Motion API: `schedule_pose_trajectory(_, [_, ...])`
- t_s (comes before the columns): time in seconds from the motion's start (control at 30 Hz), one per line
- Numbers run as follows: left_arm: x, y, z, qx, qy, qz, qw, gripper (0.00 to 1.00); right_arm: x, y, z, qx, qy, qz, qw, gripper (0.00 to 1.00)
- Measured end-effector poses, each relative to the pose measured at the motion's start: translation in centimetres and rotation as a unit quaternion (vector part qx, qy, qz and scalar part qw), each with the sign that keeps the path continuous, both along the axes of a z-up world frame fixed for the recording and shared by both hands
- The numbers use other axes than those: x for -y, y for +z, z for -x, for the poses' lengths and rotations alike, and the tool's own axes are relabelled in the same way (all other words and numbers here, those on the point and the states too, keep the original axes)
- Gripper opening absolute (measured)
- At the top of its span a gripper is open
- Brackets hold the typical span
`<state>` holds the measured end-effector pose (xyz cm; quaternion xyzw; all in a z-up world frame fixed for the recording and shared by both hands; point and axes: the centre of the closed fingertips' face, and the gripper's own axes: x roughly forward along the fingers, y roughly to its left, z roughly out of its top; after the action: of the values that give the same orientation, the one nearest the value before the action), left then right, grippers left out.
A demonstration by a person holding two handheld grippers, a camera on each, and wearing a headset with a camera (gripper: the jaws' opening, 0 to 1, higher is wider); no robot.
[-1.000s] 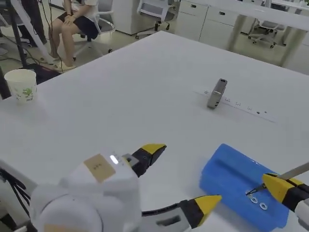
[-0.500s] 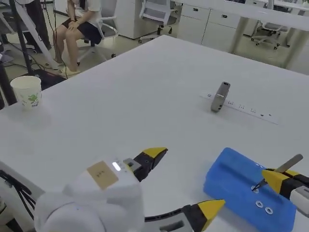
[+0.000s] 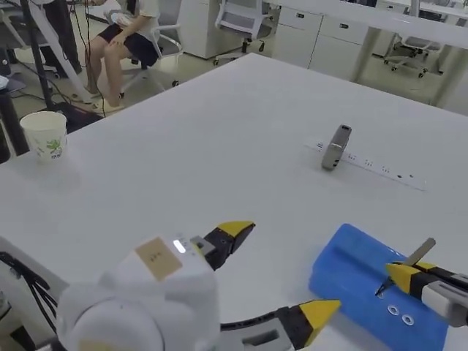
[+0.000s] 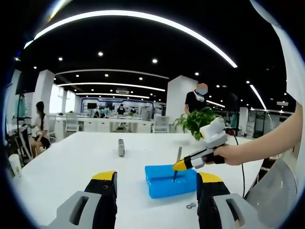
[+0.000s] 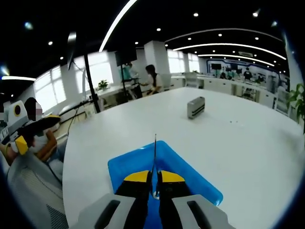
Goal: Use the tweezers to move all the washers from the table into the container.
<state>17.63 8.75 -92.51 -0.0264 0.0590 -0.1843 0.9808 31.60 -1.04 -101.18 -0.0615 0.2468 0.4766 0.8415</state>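
Holding tweezers [image 5: 155, 152] over container [image 3: 347, 263], wide table [image 3: 219, 146] around.

I see a white table [image 3: 219, 131] carrying a blue container [image 3: 351, 263] at the near edge and a paper cup [image 3: 45, 135] far to the left. A grey device [image 3: 336, 146] sits at the end of a white power strip [image 3: 380, 170]. Small washers [image 4: 190, 205] lie on the tabletop just beside the container.

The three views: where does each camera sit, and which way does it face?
Head view: on the person's head, facing forward and down at the white table; the open left gripper and the right gripper show at the bottom.
Left gripper view: on the left gripper, facing along its spread jaws at the blue container; a hand holding the right gripper shows.
Right gripper view: on the right gripper, facing along its jaws and clamped tweezers over the container.
Shared: both gripper views show the grey device beyond the container.
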Motion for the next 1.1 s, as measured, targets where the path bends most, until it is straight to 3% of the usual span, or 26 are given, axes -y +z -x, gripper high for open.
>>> schedule_pose_trajectory(0.17, [-0.1,0.0,0.0,0.0,0.003,0.001,1.0,0.68,0.0,-0.9,-0.1,-0.005,0.002,0.014,0.9999,0.03])
schedule_pose_trajectory(0.57, [-0.1,-0.2,0.0,-0.003,0.001,-0.004,1.0,0.67,0.3,-1.4,-0.1,-0.001,0.001,0.027,0.9996,0.03])
schedule_pose_trajectory(1.1, [0.0,-0.3,-0.1,-0.006,-0.001,-0.005,1.0,0.67,0.1,1.7,1.3,0.024,-0.002,-0.013,0.9996,0.03])
